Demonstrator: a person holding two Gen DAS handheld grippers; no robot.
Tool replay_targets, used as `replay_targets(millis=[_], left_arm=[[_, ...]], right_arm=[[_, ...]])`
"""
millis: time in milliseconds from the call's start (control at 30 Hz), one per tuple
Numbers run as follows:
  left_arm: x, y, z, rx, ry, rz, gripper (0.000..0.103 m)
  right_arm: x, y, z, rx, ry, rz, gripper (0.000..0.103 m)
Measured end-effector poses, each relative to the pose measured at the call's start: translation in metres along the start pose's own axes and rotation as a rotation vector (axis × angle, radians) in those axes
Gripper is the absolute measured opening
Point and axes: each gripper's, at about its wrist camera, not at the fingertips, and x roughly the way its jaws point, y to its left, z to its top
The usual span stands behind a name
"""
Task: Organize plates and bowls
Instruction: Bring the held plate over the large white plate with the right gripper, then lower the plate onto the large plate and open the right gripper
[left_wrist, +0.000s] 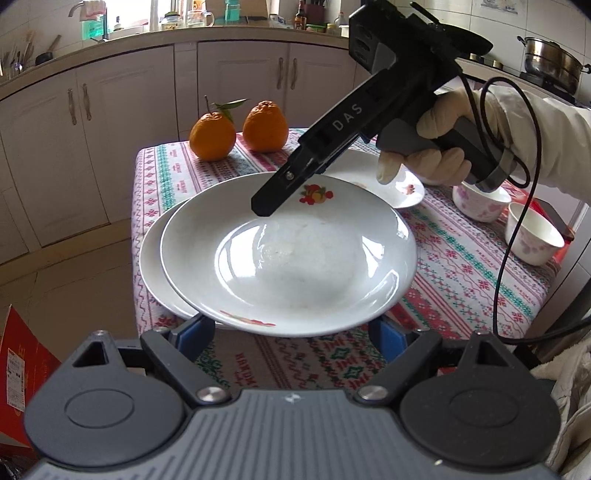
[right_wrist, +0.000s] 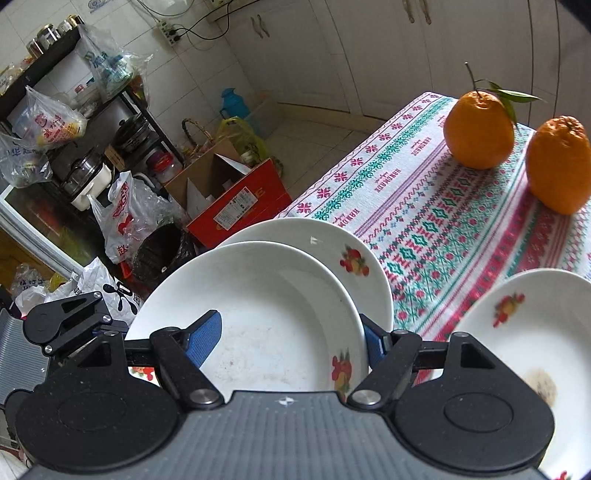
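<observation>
A white fruit-print plate (left_wrist: 288, 258) rests tilted on a second white plate (left_wrist: 159, 273) at the table's near left corner. My left gripper (left_wrist: 291, 332) is open, its blue pads either side of the top plate's near rim. My right gripper (right_wrist: 291, 332) is open astride the top plate's (right_wrist: 266, 317) far rim, one pad (right_wrist: 205, 338) inside the plate; it shows in the left view as a black tool (left_wrist: 266, 203). The lower plate (right_wrist: 332, 236) peeks out behind. A third plate (right_wrist: 535, 343) lies to the right (left_wrist: 399, 184). Two floral bowls (left_wrist: 480, 201) (left_wrist: 532, 236) stand at the right.
Two oranges (left_wrist: 212, 136) (left_wrist: 265, 127) sit at the far end of the patterned tablecloth (left_wrist: 461, 273). A red box (right_wrist: 240, 203), bags and a cluttered shelf (right_wrist: 74, 129) stand on the floor left of the table. Kitchen cabinets (left_wrist: 240, 81) lie beyond.
</observation>
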Motion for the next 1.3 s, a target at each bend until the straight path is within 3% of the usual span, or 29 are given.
replay_targets(millis=[433,933,1300], left_arm=[[0.009,0.021,0.001,-0.018,0.011,0.020,0.090],[0.013,0.023,-0.001,-0.007,0.009,0.055,0.090],[0.016,0.020,-0.002,-0.022,0.011,0.076,0.091]], right_arm=[[0.014,-0.011,0.006,0.030,0.012,-0.016,0.082],[-0.001,-0.007,-0.002,0.043,-0.003,-0.025,0.082],[-0.009,0.004,-0.012,0.027,-0.009,-0.088,0.082]])
